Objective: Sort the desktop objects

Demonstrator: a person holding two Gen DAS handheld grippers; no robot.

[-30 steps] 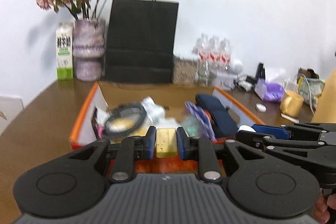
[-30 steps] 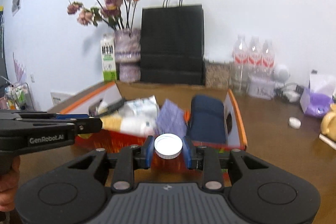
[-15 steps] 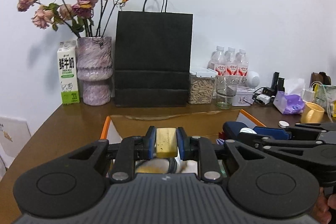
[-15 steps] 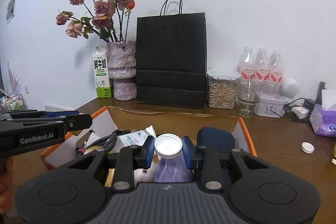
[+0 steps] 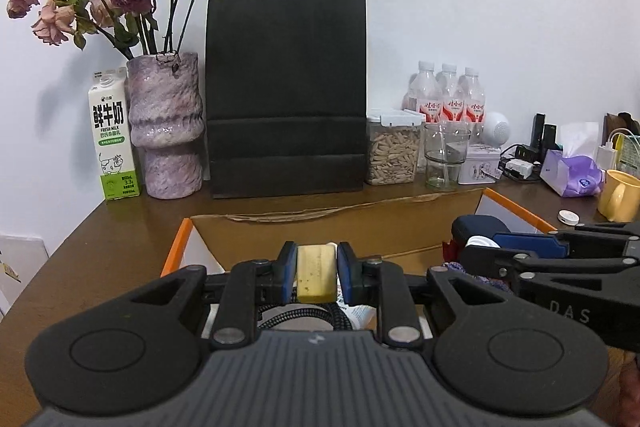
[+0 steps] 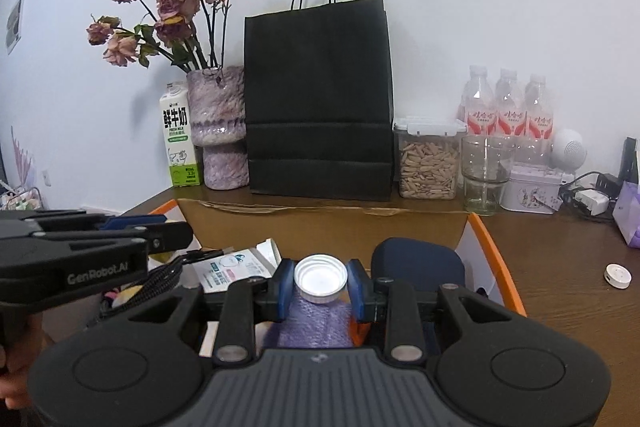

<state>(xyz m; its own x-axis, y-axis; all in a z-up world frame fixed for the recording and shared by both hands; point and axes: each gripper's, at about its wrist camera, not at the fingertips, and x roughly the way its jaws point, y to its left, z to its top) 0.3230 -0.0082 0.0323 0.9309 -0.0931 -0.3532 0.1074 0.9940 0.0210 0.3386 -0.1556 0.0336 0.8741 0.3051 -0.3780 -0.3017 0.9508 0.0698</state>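
My left gripper point(image 5: 317, 273) is pinching a yellow block point(image 5: 316, 275) between its blue pads, and I have it over the near end of the box point(image 5: 176, 251). My right gripper point(image 6: 320, 285) is clamped on a white cap point(image 6: 320, 278), over the same box point(image 6: 496, 251), an orange-edged cardboard one on the brown table point(image 6: 560, 263). Under me in the box I can see a dark blue case point(image 6: 418, 261), a purple bubble pouch point(image 6: 312, 325), a white packet point(image 6: 236, 267) and a braided black cable point(image 5: 296, 319). Against the wall behind it stand a lidded tub point(image 6: 428, 159) full of seeds, an empty glass point(image 6: 486, 169), a tin point(image 6: 530, 193), a vase point(image 5: 166, 125) of dried roses, a milk carton point(image 5: 112, 135) and a black bag point(image 5: 286, 95). A second white cap point(image 6: 618, 275) lies on the table right of the box.
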